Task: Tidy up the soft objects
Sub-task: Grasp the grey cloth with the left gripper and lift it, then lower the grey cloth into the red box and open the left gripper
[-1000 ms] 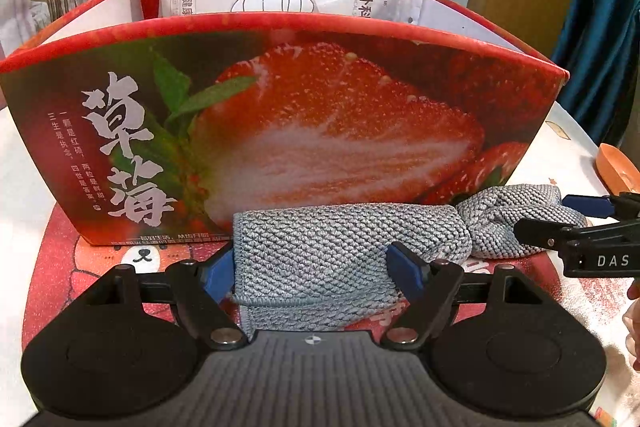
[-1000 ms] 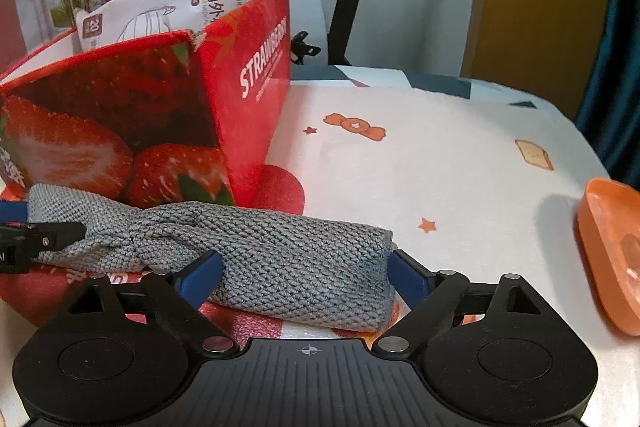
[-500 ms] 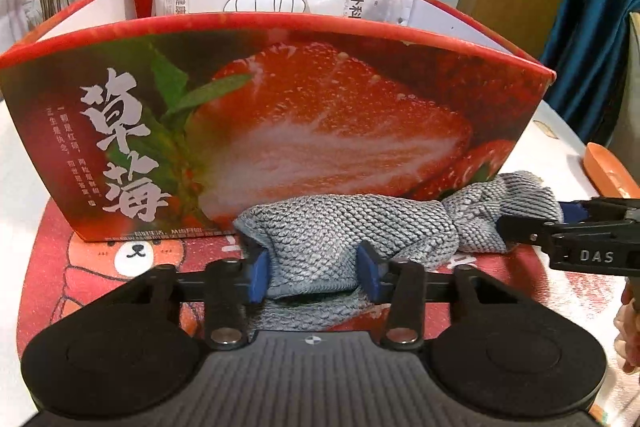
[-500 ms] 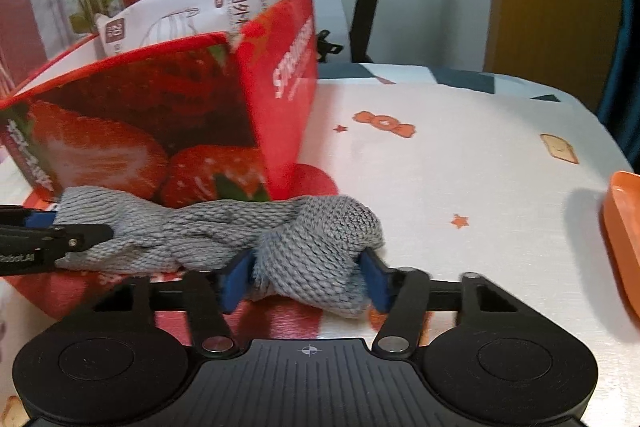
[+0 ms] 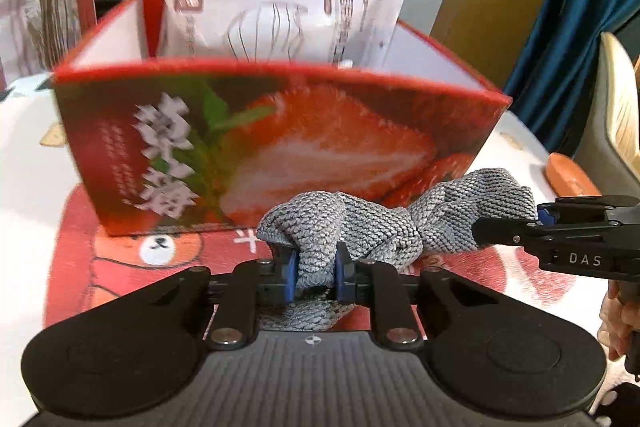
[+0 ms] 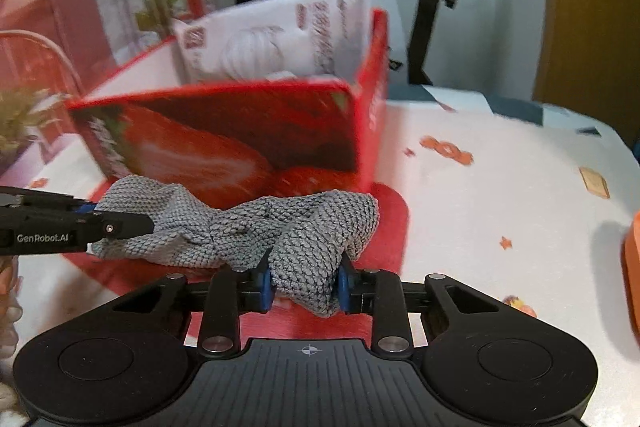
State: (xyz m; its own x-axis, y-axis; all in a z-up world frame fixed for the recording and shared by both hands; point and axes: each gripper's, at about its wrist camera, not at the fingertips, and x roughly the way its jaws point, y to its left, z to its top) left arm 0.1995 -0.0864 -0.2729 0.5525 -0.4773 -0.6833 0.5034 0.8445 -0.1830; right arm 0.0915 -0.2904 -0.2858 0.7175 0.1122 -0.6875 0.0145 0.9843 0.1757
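Pinching one end each, the left tongs [image 5: 314, 273] and right tongs [image 6: 306, 285] are clamped on the grey knitted cloth [image 5: 360, 223] just before the strawberry box [image 5: 280, 151].

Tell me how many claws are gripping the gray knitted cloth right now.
2. The left claw pinches one end of the gray cloth, and the right claw pinches the opposite end, in front of the strawberry box.

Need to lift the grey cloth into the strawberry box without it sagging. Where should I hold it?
Hold the grey cloth at its two bunched ends, as now: left tool and right tool each shut on an end, coming from the near side, since the strawberry box blocks the far side.
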